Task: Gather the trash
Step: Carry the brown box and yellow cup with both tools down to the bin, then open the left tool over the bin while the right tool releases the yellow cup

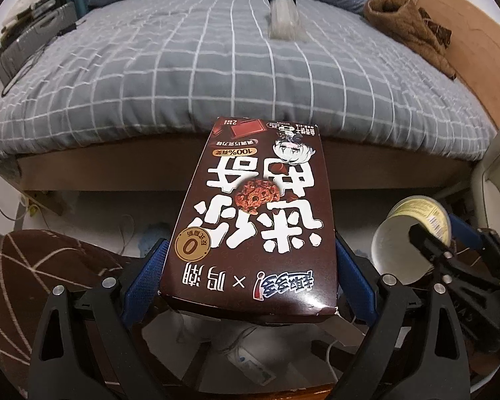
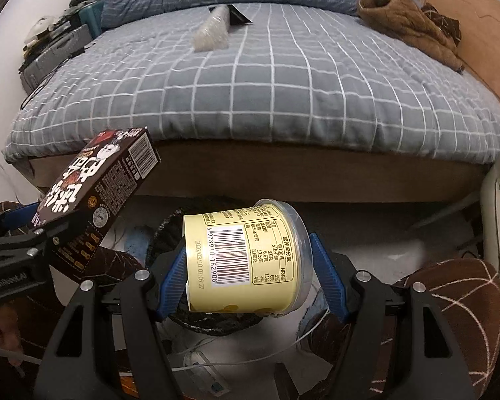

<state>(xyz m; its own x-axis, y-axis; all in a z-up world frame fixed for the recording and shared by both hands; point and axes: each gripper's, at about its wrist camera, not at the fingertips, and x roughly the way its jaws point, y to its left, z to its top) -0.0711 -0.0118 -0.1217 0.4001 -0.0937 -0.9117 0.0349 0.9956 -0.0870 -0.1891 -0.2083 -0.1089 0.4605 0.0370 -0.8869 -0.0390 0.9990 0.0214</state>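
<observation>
Left claw (image 1: 250,286) grips my dark brown cardboard snack box (image 1: 253,213), centre frame; right claw (image 2: 250,280) clasps a pale yellow plastic cup (image 2: 246,253) over a black-lined bin (image 2: 170,236), below the grey checked bed (image 2: 283,83).

Tongs: two, left tongs (image 1: 250,266) and right tongs (image 2: 250,276). Brown snack box (image 1: 253,213): one, between the left tongs' pads. Yellow paper cup (image 2: 246,256): one, between the right tongs' pads. Black-lined bin (image 2: 170,233): one, directly behind the right tongs. Clear plastic wrapper (image 2: 211,30): one, on the bed (image 2: 266,93) well beyond both tongs. Brown fleece garment (image 2: 406,23): one, far right on the bed.
</observation>
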